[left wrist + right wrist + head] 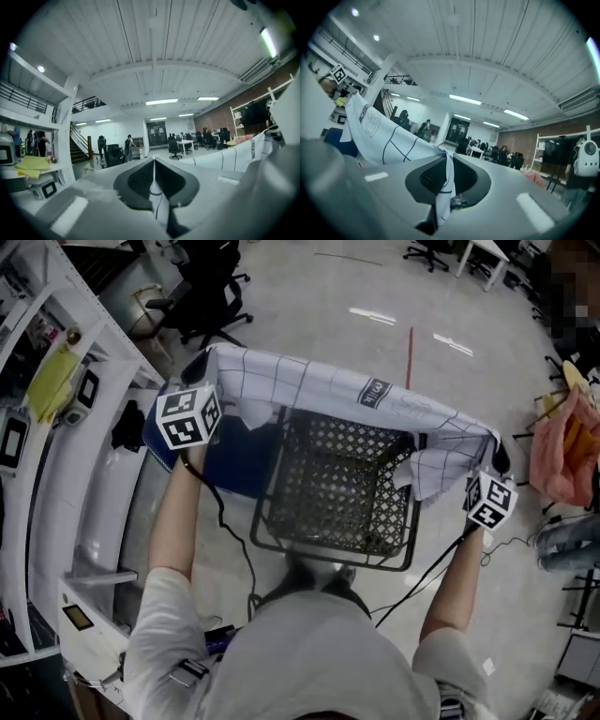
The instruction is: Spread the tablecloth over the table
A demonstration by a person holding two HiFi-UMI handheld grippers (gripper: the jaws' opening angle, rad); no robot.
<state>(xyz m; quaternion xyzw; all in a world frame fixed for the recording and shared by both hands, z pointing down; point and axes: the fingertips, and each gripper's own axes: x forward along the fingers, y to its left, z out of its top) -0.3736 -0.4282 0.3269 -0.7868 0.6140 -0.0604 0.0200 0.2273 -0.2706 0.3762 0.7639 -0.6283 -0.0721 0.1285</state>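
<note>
The tablecloth (347,390), white with thin dark lines, hangs stretched in the air between the two grippers, above a black mesh basket (342,493); it lies on no surface. The left gripper (153,185) has its jaws pressed together on one end of the cloth's upper edge, and the right gripper (446,180) pinches the other end likewise. I judge the task as only begun: the cloth is lifted and opened, but laying and smoothing it remain, and I cannot make out a table below.
</note>
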